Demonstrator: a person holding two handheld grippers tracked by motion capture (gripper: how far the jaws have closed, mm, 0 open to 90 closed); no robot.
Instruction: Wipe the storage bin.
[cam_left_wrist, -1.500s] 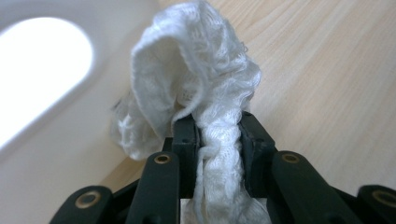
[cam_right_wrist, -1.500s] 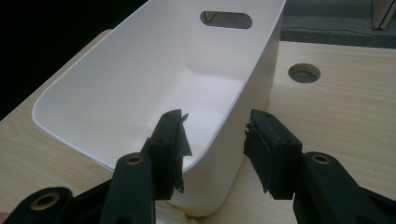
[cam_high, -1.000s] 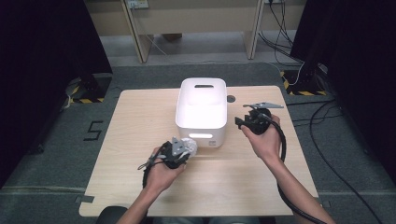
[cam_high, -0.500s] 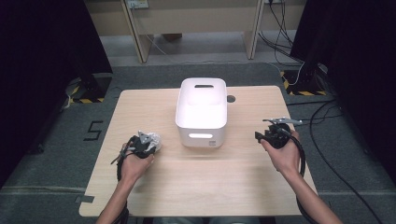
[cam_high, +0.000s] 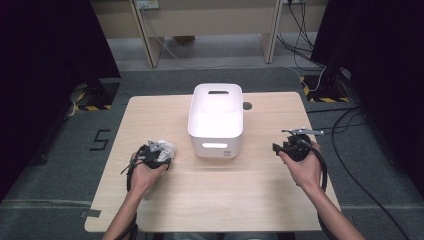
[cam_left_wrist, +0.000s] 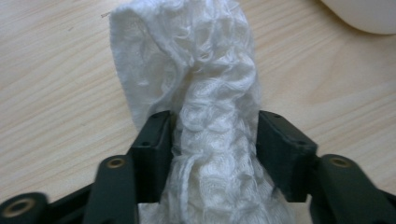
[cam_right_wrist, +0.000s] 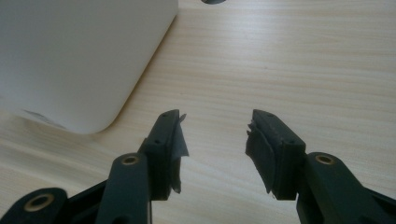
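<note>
The left gripper (cam_left_wrist: 212, 140) has just been opening its jaws, with the white crumpled cloth (cam_left_wrist: 205, 102) between them — it lies on the wooden table (cam_high: 215, 200), left of the white plastic bin (cam_high: 216, 120); the right gripper (cam_right_wrist: 215, 135) rests apart at the bin's right, jaws wide and empty.

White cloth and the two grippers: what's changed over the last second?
The left gripper carried the white cloth from in front of the white bin out to the table's left side and down; its jaws have just been opening, the cloth still between them. The right gripper swung out right and lower, jaws open and empty. The bin stayed put.
</note>
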